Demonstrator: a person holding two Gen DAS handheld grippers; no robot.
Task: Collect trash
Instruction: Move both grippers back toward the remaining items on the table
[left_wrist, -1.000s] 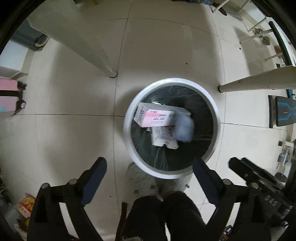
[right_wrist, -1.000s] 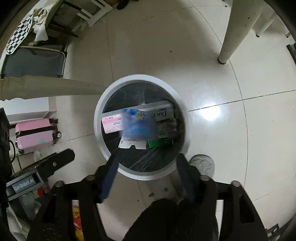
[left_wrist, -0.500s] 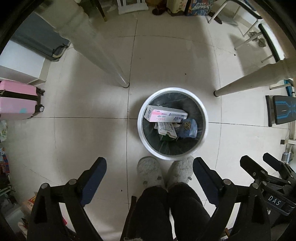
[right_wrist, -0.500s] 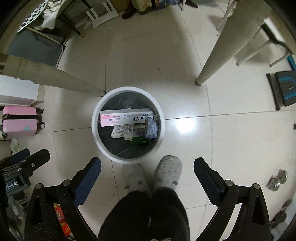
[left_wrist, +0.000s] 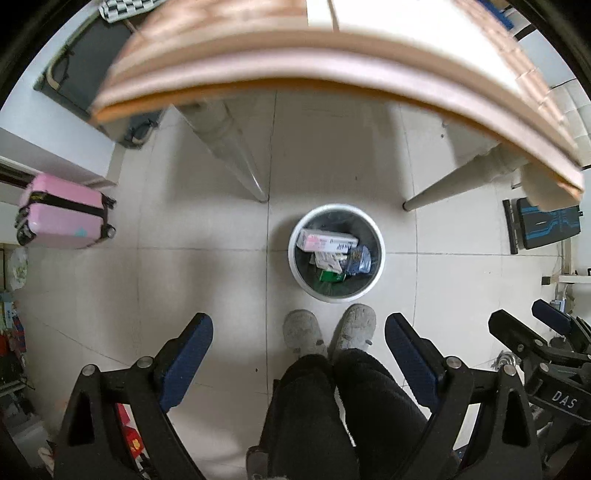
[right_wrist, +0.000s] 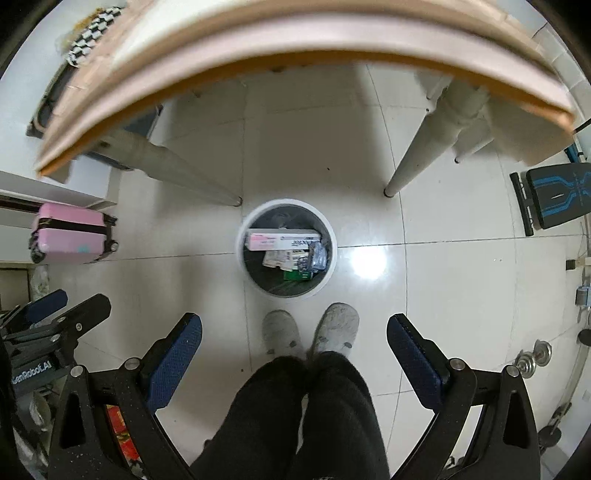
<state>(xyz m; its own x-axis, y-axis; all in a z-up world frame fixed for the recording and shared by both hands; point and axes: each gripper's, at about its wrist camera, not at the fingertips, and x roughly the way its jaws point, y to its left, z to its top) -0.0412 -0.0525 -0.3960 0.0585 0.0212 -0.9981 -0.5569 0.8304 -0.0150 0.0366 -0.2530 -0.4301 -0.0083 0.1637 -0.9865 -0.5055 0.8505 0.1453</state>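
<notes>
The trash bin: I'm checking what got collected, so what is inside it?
Inside the trash bin: a long pink-and-white box on top, a white carton, a green box, a blue crumpled wrapper. Anything beneath them is hidden.

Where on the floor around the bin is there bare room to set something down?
Bare tile lies between the pink suitcase and the white round bin, and right of the bin toward the black-and-blue bench. It is crowded at the grey slippers and inside the bin.
</notes>
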